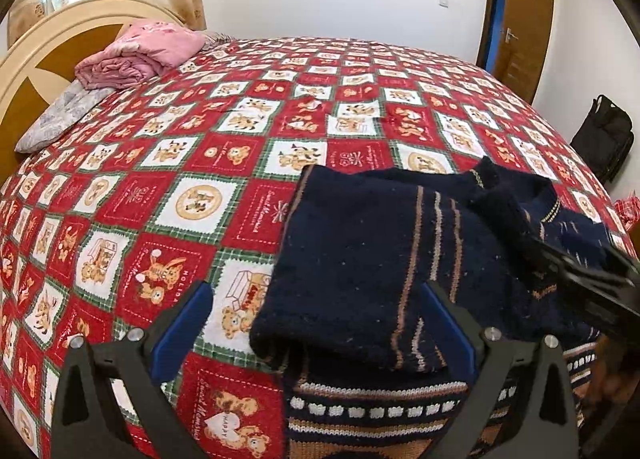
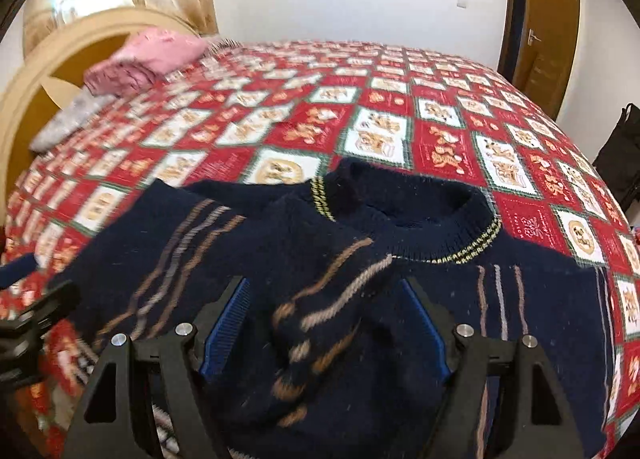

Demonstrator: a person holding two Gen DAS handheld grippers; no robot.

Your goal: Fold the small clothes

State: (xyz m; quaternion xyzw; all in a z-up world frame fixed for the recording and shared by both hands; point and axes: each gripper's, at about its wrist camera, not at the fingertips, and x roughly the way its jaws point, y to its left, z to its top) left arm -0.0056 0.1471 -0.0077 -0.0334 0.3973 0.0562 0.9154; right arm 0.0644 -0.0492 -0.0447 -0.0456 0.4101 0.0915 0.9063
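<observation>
Bed (image 1: pixel 168 195) with red patchwork cover carries navy sweater (image 1: pixel 360 259), sleeves folded across chest. Left hand-held gripper (image 1: pixel 316 299) spread wide, folded left sleeve between its fingers, unpinched. Right hand-held gripper (image 2: pixel 326 295) spread, straddling the other sleeve, pads apparently clear.

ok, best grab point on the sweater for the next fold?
Probably the hem, the patterned band nearest the camera, taken from the near bed edge. Both sleeves already lie folded across the sweater body and the collar points away, so lifting the hem toward it would halve the sweater.
</observation>
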